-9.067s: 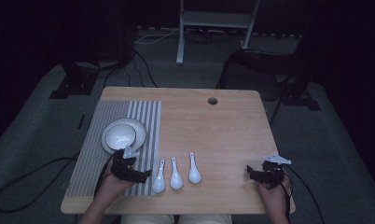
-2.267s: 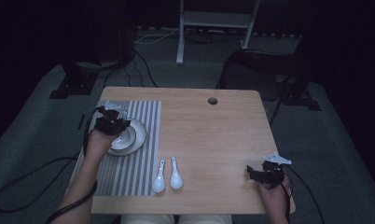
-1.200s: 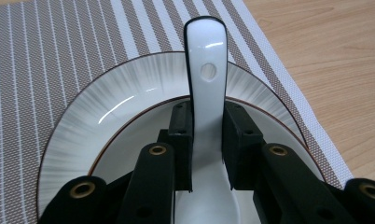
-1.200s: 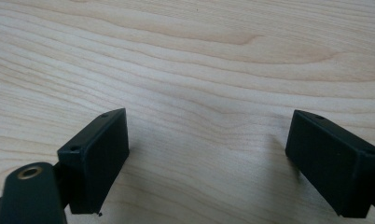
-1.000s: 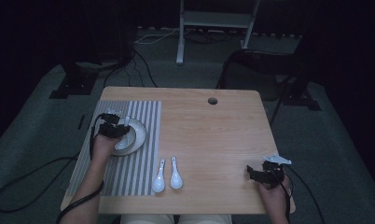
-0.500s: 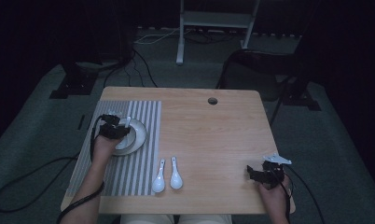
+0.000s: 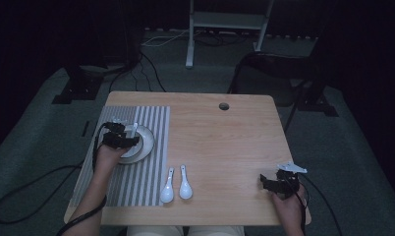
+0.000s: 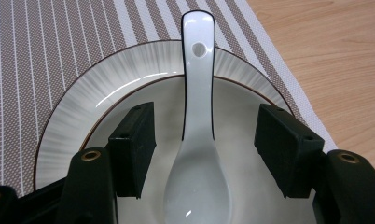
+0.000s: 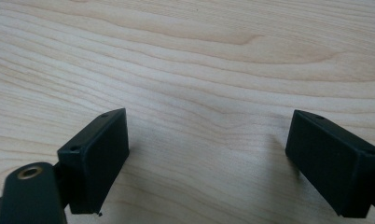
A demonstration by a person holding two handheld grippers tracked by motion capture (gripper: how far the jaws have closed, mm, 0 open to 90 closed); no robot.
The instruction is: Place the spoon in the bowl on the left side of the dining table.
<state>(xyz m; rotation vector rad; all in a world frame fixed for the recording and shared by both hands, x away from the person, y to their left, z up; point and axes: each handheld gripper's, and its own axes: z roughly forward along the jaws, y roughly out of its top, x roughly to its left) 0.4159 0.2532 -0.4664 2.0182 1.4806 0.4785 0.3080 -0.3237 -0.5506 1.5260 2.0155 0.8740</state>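
Note:
A white ceramic spoon [image 8: 199, 140] lies in the white ribbed bowl [image 8: 129, 70], its handle resting over the far rim. My left gripper [image 8: 204, 114] hovers over the bowl with a jaw on each side of the spoon. The jaws have just been opening and the pads stand clear of the spoon. In the high view the left gripper [image 7: 121, 139] is over the bowl [image 7: 145, 143] on the striped placemat [image 7: 136, 182]. My right gripper [image 7: 271, 183] rests at the table's front right. Its jaws [image 9: 209, 116] are open over bare wood with nothing between them.
Two more white spoons [image 7: 167, 188] [image 7: 185, 184] lie side by side at the placemat's right edge, near the front. The wooden table [image 7: 225, 142] has a round cable hole [image 7: 224, 105] at the back. Cables trail from both grippers over the front edge.
One of the three spoons that lay at the front now lies in the bowl. The left hand has drawn back a little over the bowl. The right hand has not moved.

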